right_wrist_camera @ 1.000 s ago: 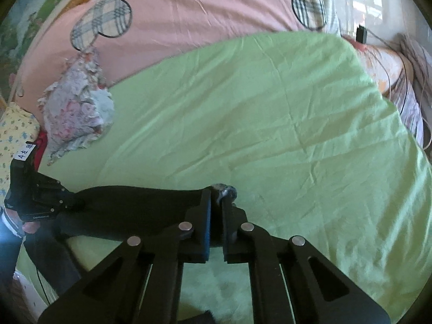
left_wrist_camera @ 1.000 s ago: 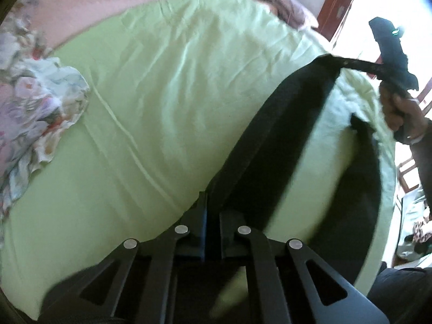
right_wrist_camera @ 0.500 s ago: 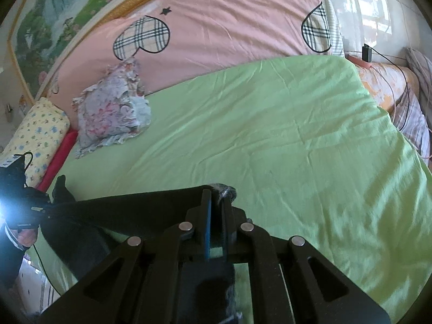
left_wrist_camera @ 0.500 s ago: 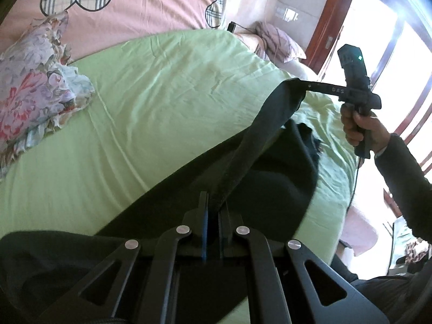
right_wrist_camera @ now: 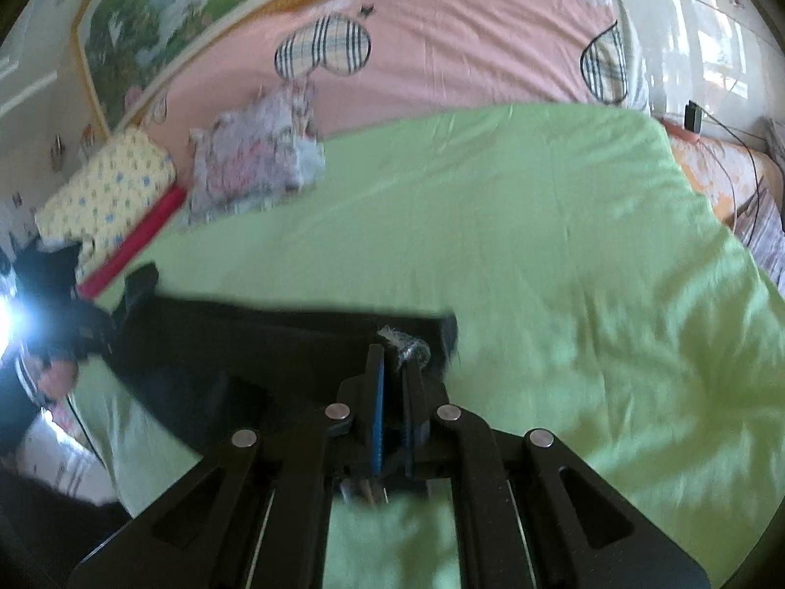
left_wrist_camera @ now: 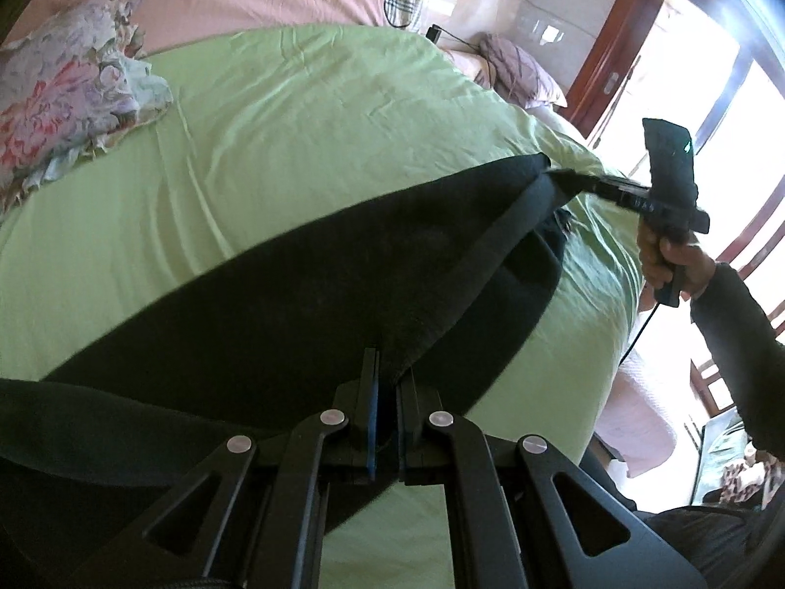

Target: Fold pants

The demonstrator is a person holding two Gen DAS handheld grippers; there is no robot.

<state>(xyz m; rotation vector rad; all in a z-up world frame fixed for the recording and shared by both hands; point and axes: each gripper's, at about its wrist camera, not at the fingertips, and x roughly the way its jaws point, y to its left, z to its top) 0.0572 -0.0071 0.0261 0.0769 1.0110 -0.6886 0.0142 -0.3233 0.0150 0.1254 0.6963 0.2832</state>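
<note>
Black pants (left_wrist_camera: 304, 304) hang stretched over the green bedsheet (left_wrist_camera: 304, 118), held at both ends. My left gripper (left_wrist_camera: 387, 368) is shut on one end of the pants at the bottom of the left wrist view. My right gripper (left_wrist_camera: 554, 174) pinches the other end at the right of that view, held by a hand (left_wrist_camera: 672, 260). In the right wrist view my right gripper (right_wrist_camera: 392, 358) is shut on the pants (right_wrist_camera: 255, 343), a whitish tuft of fabric showing above its pads. The left gripper sits there in glare at the far left.
A floral cushion (left_wrist_camera: 64, 93) lies at the sheet's far left, also seen in the right wrist view as the floral cushion (right_wrist_camera: 255, 157). A pink blanket with plaid hearts (right_wrist_camera: 441, 39) lies behind. A yellow pillow (right_wrist_camera: 103, 186), a striped pillow (left_wrist_camera: 520, 68) and a window (left_wrist_camera: 711, 73) border the bed.
Both grippers carried the pants further onto the bed. The black cloth now covers much more of the sheet in the left wrist view, and both views tilted up toward the pink blanket.
</note>
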